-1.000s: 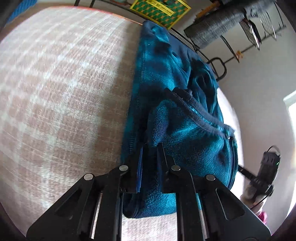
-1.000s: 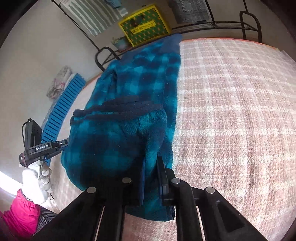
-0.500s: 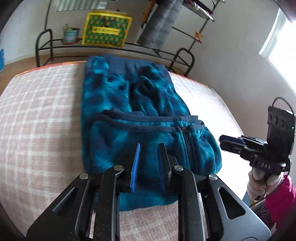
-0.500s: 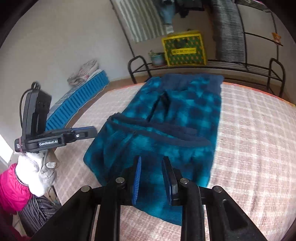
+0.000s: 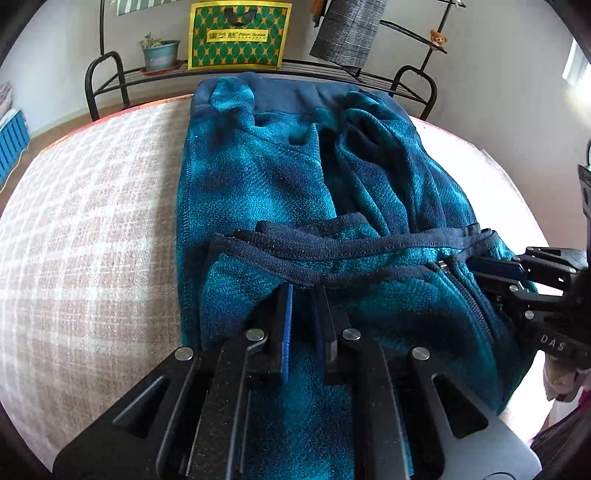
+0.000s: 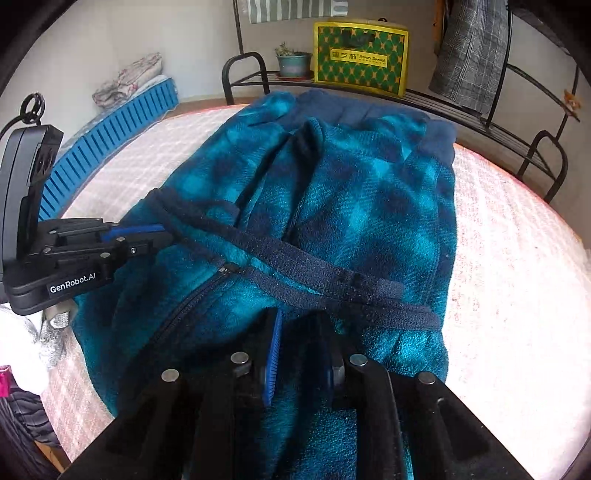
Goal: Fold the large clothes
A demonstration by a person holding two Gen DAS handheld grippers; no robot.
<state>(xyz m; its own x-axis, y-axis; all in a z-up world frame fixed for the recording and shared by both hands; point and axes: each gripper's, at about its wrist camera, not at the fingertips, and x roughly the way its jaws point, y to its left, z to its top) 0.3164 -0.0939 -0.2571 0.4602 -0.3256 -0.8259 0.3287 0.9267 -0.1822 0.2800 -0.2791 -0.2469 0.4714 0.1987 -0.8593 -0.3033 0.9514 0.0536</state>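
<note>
Nearest, the left gripper (image 5: pixel 301 291) points steeply down over the folded-up lower half of a teal and navy plaid fleece jacket (image 5: pixel 258 184). Its jaws are closing on a narrow gap, with fleece visible through the gap but no fold clamped between the pads. The right gripper (image 6: pixel 299 317) stands the same way over the other side of that flap, jaws narrow and closing, with no cloth pinched that I can see. Both sets of tips sit just short of the navy hem band (image 5: pixel 332 251), which runs crosswise over the jacket and marks the edge of the doubled layer. The zipper (image 6: pixel 177 317) runs from that band toward the near edge. Beyond the band the rest of the jacket lies lengthwise on the pink checked bedspread (image 5: pixel 92 221), rumpled through the middle, with its far navy edge close to the far rim of the bed. Behind it stands a black metal rack (image 5: pixel 107 74) with a potted plant (image 5: pixel 160 55) and a green and yellow box (image 5: pixel 238 35). The risk, as I judge it, is in the next pinch. The fleece is thick and doubled, so narrow jaws may catch only the top layer or just the band, and lifting would then peel the fold open. Folding over the rumpled middle would trap the ridges, leaving a lopsided bundle that may slump.
</note>
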